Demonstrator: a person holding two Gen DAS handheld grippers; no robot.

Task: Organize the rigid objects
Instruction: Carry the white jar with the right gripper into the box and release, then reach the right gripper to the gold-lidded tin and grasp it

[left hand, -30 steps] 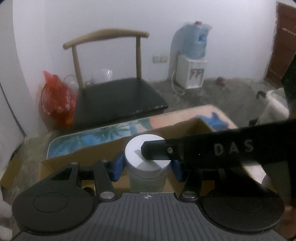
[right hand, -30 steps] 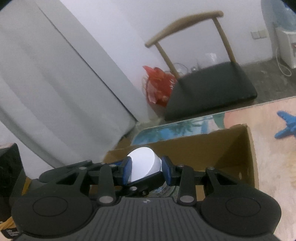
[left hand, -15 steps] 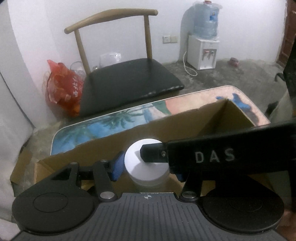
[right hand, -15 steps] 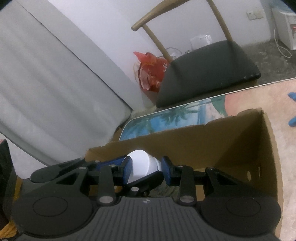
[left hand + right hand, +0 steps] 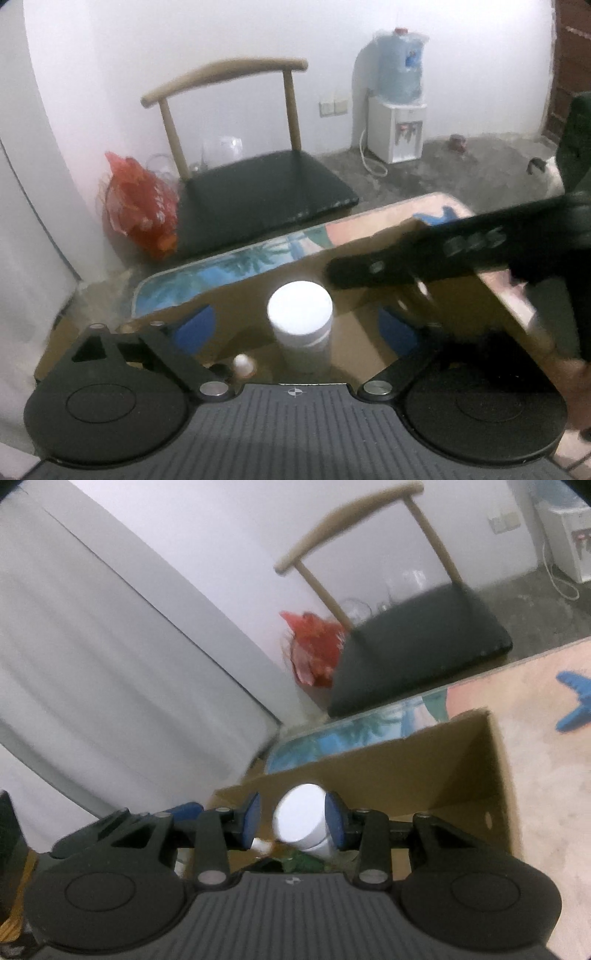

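Cardboard box (image 5: 236, 295): open-topped, brown, directly under and ahead of both grippers, on a table (image 5: 258, 254) with a palm-tree print.
Left gripper (image 5: 295, 328): blue pads flung wide, having just been opening; nothing pressed between them.
Jar (image 5: 300, 321): white-lidded, upright inside the box, midway between the left pads and touching neither.
Right gripper (image 5: 291, 819): pads narrowly set around the jar's lid (image 5: 300, 818); the right pad looks to be against it, the left shows a sliver of gap, though blur makes contact hard to judge.
In the way: right gripper's black finger (image 5: 424, 266) crosses the left view, just right of the jar, hiding part of the box's far wall.
Box contents: a small white cap (image 5: 243, 363) and something green (image 5: 303, 862) below the jar, too blurred to name.
Beyond: chair (image 5: 258, 184), red bag (image 5: 140, 210), water dispenser (image 5: 397, 99); blue toy (image 5: 576, 701) on the table, right of the box.
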